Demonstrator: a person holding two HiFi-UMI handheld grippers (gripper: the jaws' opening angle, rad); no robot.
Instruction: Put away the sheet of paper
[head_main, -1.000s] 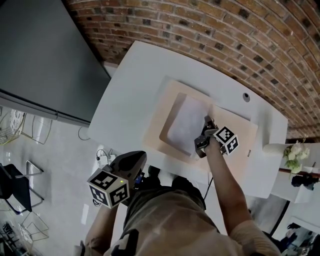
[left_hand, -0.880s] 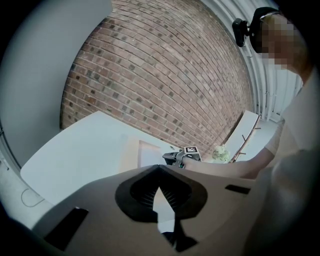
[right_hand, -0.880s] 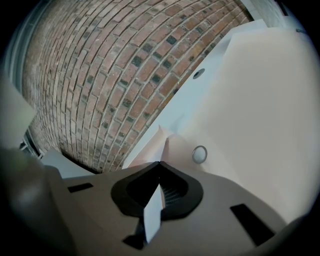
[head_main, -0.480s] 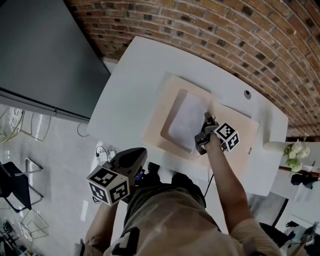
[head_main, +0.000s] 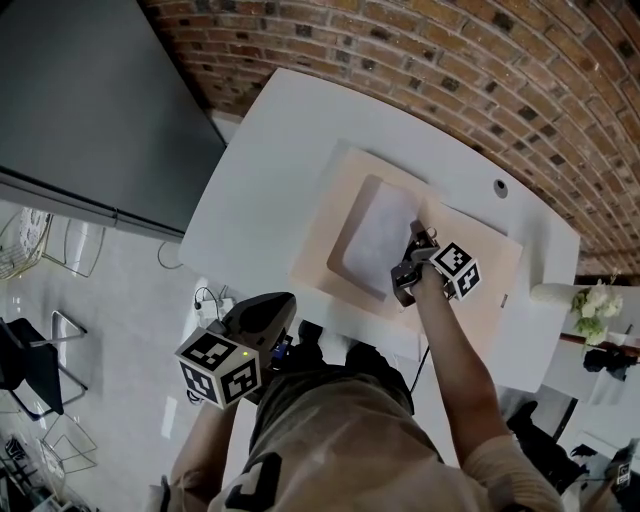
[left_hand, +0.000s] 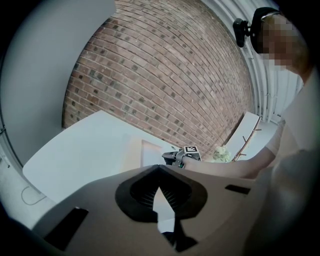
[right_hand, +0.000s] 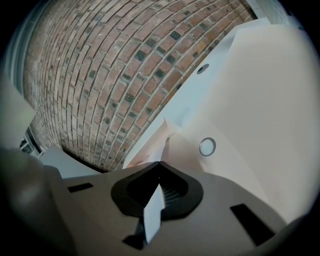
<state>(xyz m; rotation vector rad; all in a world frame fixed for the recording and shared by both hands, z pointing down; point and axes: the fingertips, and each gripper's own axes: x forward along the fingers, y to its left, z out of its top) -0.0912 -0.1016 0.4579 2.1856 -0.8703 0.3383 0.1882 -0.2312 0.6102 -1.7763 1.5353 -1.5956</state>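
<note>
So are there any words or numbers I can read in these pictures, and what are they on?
No words or numbers can be read anywhere.
Tiny dark mark on the beige folder: too small to read.
Square markers on the left gripper and right gripper: black-and-white patterns, not words.
The sheet of paper looks blank.

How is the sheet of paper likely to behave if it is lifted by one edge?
The sheet of paper looks thin and lies flat on the beige folder, so it would probably droop. Likely very light; the right gripper at its edge could crease it.
</note>
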